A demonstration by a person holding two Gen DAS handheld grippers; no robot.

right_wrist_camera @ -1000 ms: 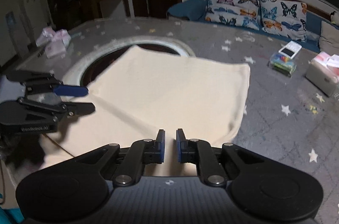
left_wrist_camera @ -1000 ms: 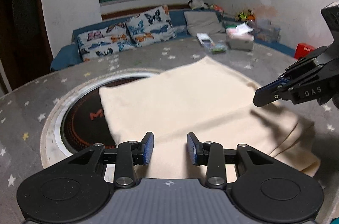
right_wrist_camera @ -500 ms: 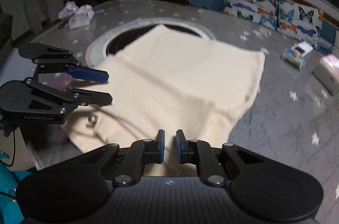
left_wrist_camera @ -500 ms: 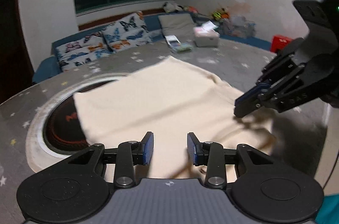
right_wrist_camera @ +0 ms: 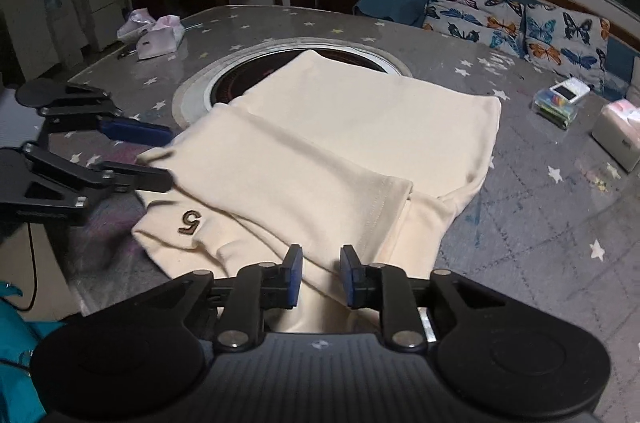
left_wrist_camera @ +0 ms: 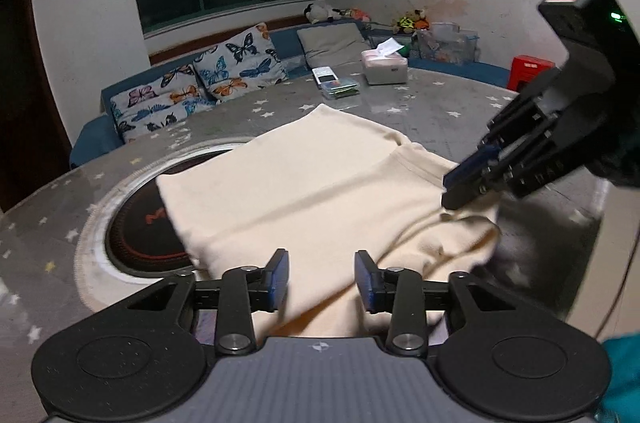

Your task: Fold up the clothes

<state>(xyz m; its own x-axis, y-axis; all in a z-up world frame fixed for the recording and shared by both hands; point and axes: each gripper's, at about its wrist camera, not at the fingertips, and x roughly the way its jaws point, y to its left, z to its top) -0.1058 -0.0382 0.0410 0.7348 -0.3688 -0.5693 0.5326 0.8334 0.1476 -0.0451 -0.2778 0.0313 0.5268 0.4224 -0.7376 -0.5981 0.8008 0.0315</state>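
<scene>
A cream garment [left_wrist_camera: 304,183] [right_wrist_camera: 360,127] lies on the round grey star-patterned table [right_wrist_camera: 540,243]. Its near part is folded over itself, and a small "5" emblem [right_wrist_camera: 190,223] shows on the top layer. My left gripper [left_wrist_camera: 322,275] [right_wrist_camera: 170,157] stands at the garment's left corner. Its jaws are opening, with the cloth edge between the tips and no pad pressing on it. My right gripper [right_wrist_camera: 320,275] [left_wrist_camera: 450,189] hovers over the near right fold. Its jaws are opening narrowly, and the cloth lies loose beneath the gap.
A round hotplate [left_wrist_camera: 132,223] [right_wrist_camera: 240,79] set in the table lies partly under the garment. A tissue box [left_wrist_camera: 384,69] [right_wrist_camera: 616,139] and a small clear box [left_wrist_camera: 336,87] stand at the far side, pink packs [right_wrist_camera: 156,35] far left. A sofa with butterfly cushions [left_wrist_camera: 208,79] lies behind.
The near part of the garment was lifted and laid over the rest, so the "5" emblem now shows. Both grippers' jaws have widened, and the two grippers have drawn closer together.
</scene>
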